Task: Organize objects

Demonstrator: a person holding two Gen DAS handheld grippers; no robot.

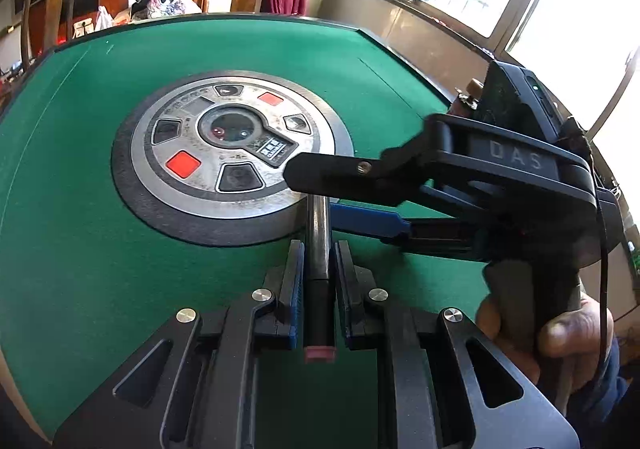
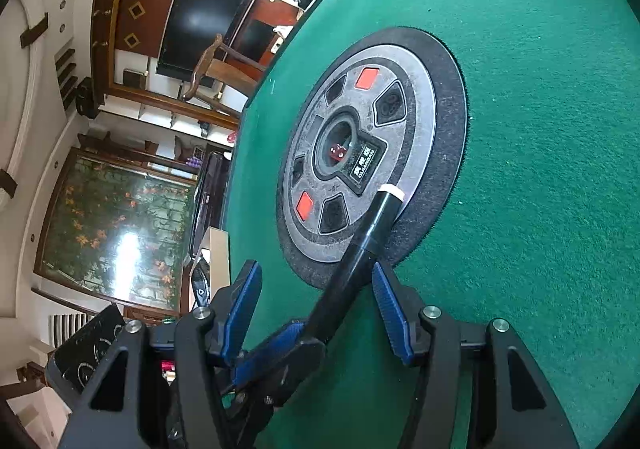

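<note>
a black marker pen [image 1: 318, 245] sits clamped between the closed fingers of the left gripper [image 1: 318, 261], above the green felt table [image 1: 80, 169], pointing toward the round silver control panel [image 1: 224, 145] at its centre. the right gripper [image 2: 316, 301] has its blue fingers spread apart around the pen's far end, crossing from the right.
</note>
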